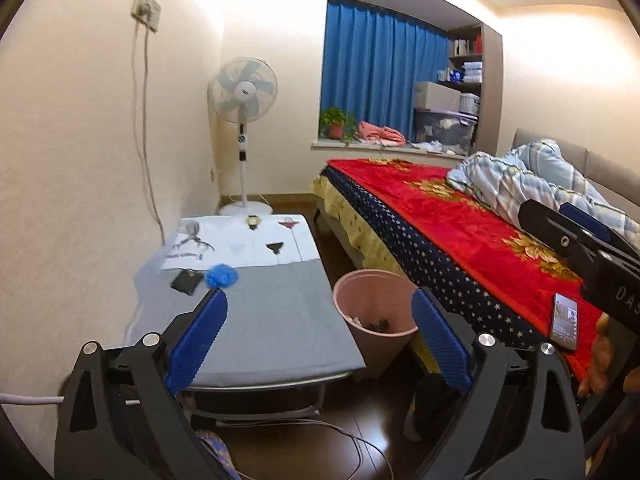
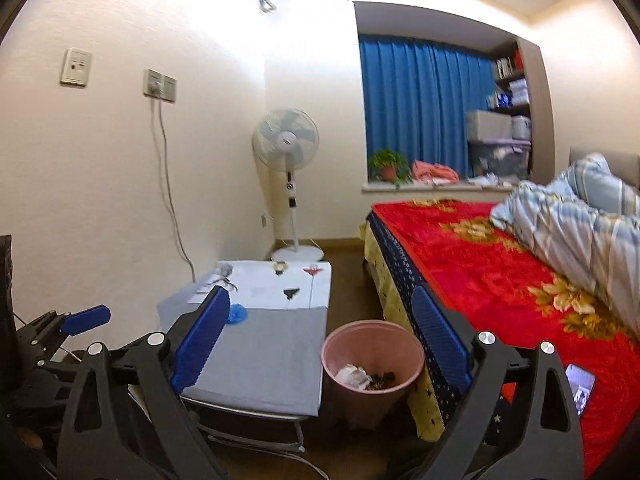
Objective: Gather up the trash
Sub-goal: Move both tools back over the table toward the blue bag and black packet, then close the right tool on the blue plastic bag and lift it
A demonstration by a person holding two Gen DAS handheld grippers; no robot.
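A pink trash bin (image 1: 374, 300) (image 2: 372, 344) stands on the floor between a low grey table (image 1: 272, 320) (image 2: 272, 352) and the bed. Crumpled white paper (image 2: 354, 376) and dark scraps lie inside it. A crumpled blue scrap (image 1: 221, 275) (image 2: 238, 314) rests on the table beside a black flat item (image 1: 186, 280). My left gripper (image 1: 319, 296) hangs open above the table's near end with nothing between its fingers. My right gripper (image 2: 320, 294) is also open and empty, above the bin and table; in the left wrist view it shows at the right edge (image 1: 548, 210).
A bed with a red blanket (image 1: 460, 220) (image 2: 500, 280) fills the right side; a phone (image 1: 565, 322) (image 2: 580, 388) lies on its near edge. A standing fan (image 1: 244, 92) is at the far wall. Cables (image 1: 340, 436) run on the floor under the table.
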